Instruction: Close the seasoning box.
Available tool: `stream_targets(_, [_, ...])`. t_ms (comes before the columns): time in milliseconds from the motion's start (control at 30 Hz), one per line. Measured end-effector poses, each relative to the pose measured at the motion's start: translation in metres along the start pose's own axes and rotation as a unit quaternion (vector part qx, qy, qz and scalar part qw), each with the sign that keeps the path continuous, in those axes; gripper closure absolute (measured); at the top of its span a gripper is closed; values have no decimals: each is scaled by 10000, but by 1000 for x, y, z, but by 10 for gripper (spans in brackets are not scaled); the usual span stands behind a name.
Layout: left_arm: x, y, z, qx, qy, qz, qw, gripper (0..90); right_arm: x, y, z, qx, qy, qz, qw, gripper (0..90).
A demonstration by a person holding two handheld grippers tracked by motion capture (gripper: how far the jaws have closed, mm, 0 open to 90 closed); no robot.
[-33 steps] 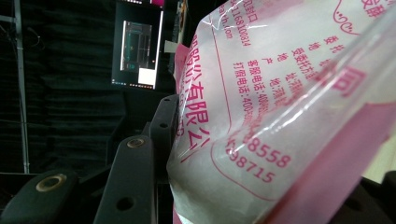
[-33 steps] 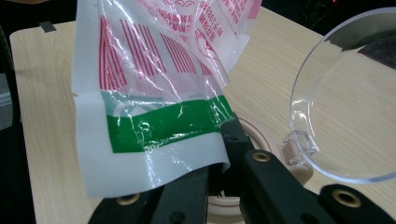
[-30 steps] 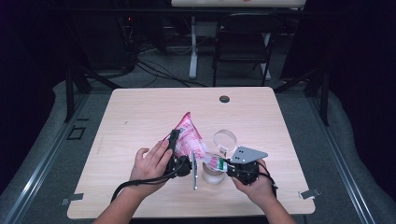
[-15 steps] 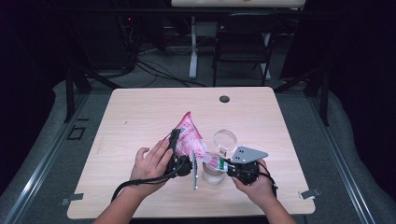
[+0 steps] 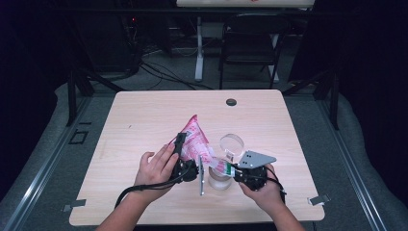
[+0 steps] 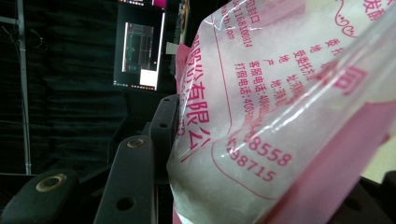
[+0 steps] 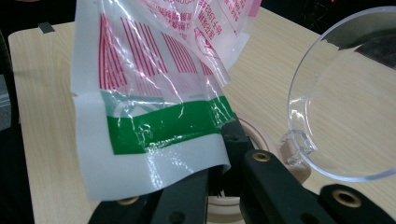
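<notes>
A pink and white printed bag (image 5: pixel 196 136) of white grains stands tilted near the table's front middle. My left gripper (image 5: pixel 184 148) is shut on its body; in the left gripper view the bag (image 6: pixel 280 93) bulges against the black finger (image 6: pixel 135 177). My right gripper (image 5: pixel 227 168) is shut on the bag's white, green-striped mouth edge (image 7: pixel 154 130), with its tips (image 7: pixel 224 137) low over a clear jar (image 5: pixel 219 179). The jar's pale rim (image 7: pixel 254 133) shows just under the jaws. A clear round lid (image 5: pixel 232 144) (image 7: pixel 345 93) lies beside the jar.
The light wooden table (image 5: pixel 144 115) has a dark round grommet (image 5: pixel 231 102) near its far edge. A dark chair (image 5: pixel 250 48) and cables stand on the floor beyond. A cable trails from the left gripper toward the front edge.
</notes>
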State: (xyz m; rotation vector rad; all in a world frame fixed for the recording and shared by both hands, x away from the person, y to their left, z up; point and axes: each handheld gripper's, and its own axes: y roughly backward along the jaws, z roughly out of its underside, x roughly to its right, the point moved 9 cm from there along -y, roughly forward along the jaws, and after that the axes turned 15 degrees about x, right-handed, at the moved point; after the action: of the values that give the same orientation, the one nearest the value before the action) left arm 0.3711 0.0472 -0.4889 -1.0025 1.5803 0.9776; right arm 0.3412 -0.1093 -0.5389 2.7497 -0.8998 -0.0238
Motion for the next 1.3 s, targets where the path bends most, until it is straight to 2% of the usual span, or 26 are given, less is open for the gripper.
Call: stream_targets(1300, [-1,-1,-4,29,-50,-17,10000,594,3,1,3,-66,-14,17,10000,900])
